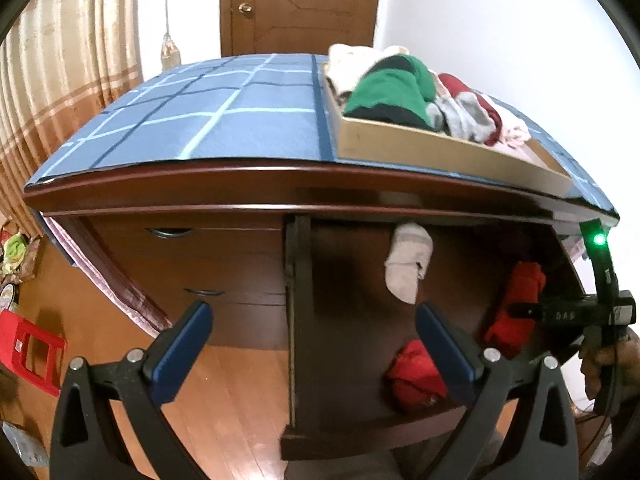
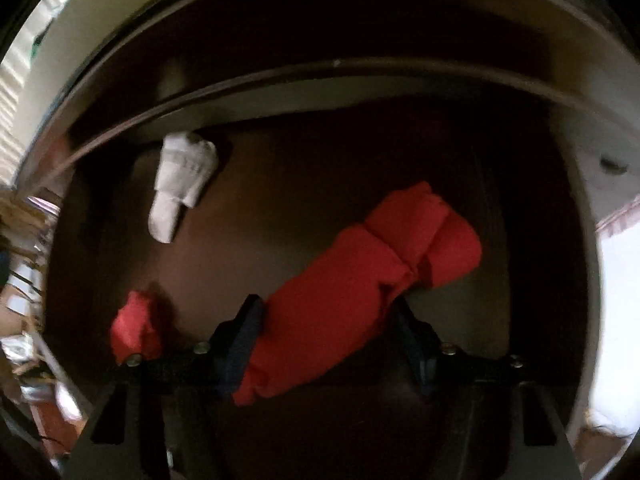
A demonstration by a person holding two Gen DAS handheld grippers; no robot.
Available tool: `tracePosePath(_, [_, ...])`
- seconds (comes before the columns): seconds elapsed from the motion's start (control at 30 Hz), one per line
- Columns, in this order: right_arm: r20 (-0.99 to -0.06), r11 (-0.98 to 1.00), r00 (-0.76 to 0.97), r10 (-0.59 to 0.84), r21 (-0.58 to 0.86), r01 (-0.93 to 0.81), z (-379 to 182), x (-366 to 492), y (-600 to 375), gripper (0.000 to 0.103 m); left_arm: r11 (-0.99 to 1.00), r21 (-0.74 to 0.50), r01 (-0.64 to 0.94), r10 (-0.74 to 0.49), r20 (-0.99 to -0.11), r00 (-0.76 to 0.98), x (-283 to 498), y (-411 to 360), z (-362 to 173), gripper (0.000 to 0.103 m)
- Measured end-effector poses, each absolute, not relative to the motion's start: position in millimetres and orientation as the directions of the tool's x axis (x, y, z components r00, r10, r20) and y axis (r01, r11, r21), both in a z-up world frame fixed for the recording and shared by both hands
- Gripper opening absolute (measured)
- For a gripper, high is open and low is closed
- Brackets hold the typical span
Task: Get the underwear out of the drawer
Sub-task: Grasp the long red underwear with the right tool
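An open dark-brown wooden drawer [image 2: 320, 168] is seen from above in the right wrist view, smooth-bottomed and dim. A long rolled red underwear piece [image 2: 360, 292], soft knit cloth, is laid diagonally at centre frame, its lower end set between the blue pads of the right tongs [image 2: 328, 316]; the left pad is touching the cloth, the right pad is just beside it, so a firm clench cannot be confirmed. A smaller crumpled red bundle [image 2: 134, 330] is seen at lower left, a folded white sock-like roll [image 2: 180, 184] at upper left. In the left wrist view the left tongs [image 1: 314, 312] are held released and empty, angled down before the drawer. On the checked blue tabletop [image 1: 208, 120] a shallow tan tray [image 1: 420, 148] of mixed garments is seen at upper right.
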State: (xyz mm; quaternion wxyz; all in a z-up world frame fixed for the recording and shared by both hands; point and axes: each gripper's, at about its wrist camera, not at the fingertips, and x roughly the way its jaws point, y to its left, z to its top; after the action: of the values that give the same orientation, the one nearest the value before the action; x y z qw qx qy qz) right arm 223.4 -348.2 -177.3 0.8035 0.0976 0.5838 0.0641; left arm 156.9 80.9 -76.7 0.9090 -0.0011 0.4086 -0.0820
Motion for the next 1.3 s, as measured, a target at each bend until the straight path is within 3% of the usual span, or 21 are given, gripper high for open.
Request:
tracePosePath(0.23, [-0.836, 0.908, 0.434, 0.334, 0.410, 0.090, -170.8, 193.1, -377.4, 0.048, 0.978, -0.061, 0.199, -0.175, -0.757, 0.629, 154.6, 57.4, -77.5, 0.103])
tracePosePath(0.4, [-0.762, 0.882, 0.547, 0.347, 0.464, 0.087, -149.5, 171.7, -393.0, 0.046, 0.973, -0.069, 0.218, -0.189, -0.779, 0.598, 155.8, 42.0, -82.9, 0.103])
tracePosePath(0.57, [-0.758, 0.896, 0.566, 0.324, 0.438, 0.073, -146.7, 169.9, -393.5, 0.045, 0.972, -0.055, 0.227, -0.181, -0.794, 0.581, 154.6, 26.8, -85.8, 0.103])
tracePosePath(0.93, [-0.650, 0.832, 0.638, 0.412, 0.554, 0.027, -149.8, 168.0, -397.0, 0.042, 0.959, -0.012, 0.282, -0.177, -0.803, 0.569, 195.4, -30.6, -92.2, 0.102])
tracePosePath(1.13, [-0.640, 0.826, 0.644, 0.419, 0.563, 0.022, -150.0, 169.5, -396.9, 0.042, 0.908, 0.115, 0.403, -0.130, -0.836, 0.533, 222.9, -71.7, -112.6, 0.094])
tracePosePath(1.3, [-0.634, 0.822, 0.648, 0.421, 0.570, 0.023, -148.7, 171.2, -401.5, 0.042, 0.897, 0.132, 0.423, -0.105, -0.863, 0.494, 237.6, -79.8, -129.8, 0.067])
